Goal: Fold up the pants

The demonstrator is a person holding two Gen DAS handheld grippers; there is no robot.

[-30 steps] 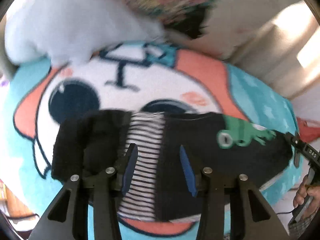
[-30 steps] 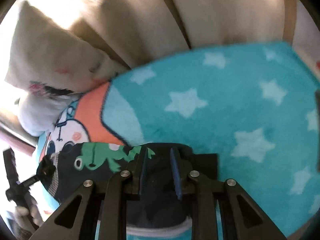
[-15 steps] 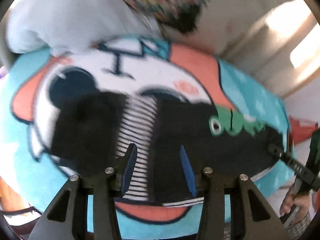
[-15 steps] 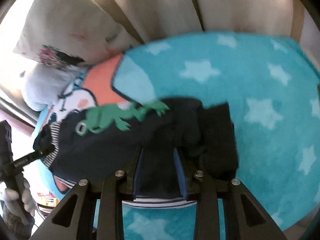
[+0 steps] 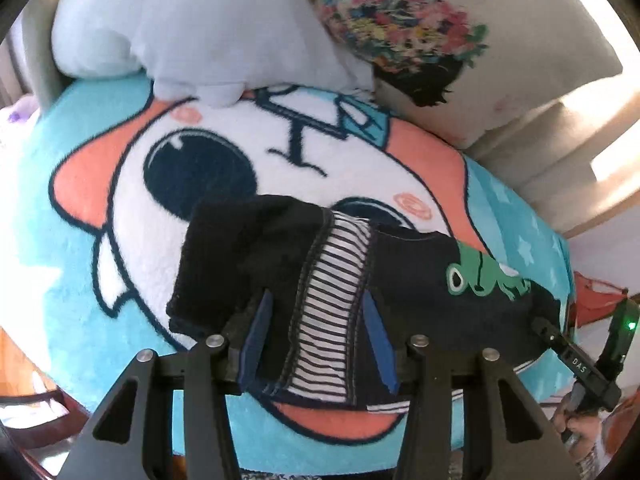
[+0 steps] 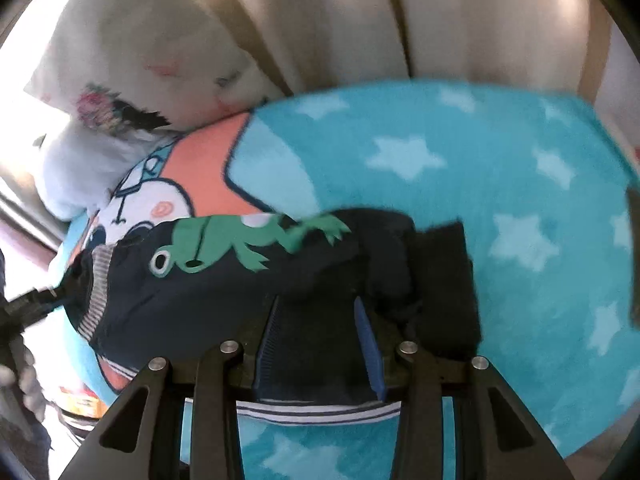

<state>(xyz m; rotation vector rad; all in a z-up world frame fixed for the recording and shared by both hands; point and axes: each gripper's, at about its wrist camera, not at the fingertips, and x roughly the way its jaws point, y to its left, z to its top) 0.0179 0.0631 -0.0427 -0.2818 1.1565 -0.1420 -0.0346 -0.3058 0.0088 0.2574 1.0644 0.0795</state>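
The dark navy pants (image 5: 404, 292), printed with a green frog (image 5: 486, 278), lie folded on a plush cartoon blanket (image 5: 132, 216) that covers what looks like a bed or sofa seat. The striped inner waistband (image 5: 332, 300) is turned outward at one end and the black cuffs (image 6: 444, 276) bunch at the other, so the garment seems already doubled over lengthwise and short of a final fold.

The left hand-held gripper (image 5: 318, 340) sits at the waistband end, its blue pads apart on either side of the striped cloth, not pinching it. The right hand-held gripper (image 6: 318, 344) is placed likewise over the dark fabric beside the cuffs, fingers spread and nothing clamped. Each end has a tool poised over the near edge, probably so both corners can be lifted together.

Behind lie a pale blue pillow (image 5: 192, 28) and a floral cushion (image 5: 404, 24) against beige upholstery (image 6: 360, 20).
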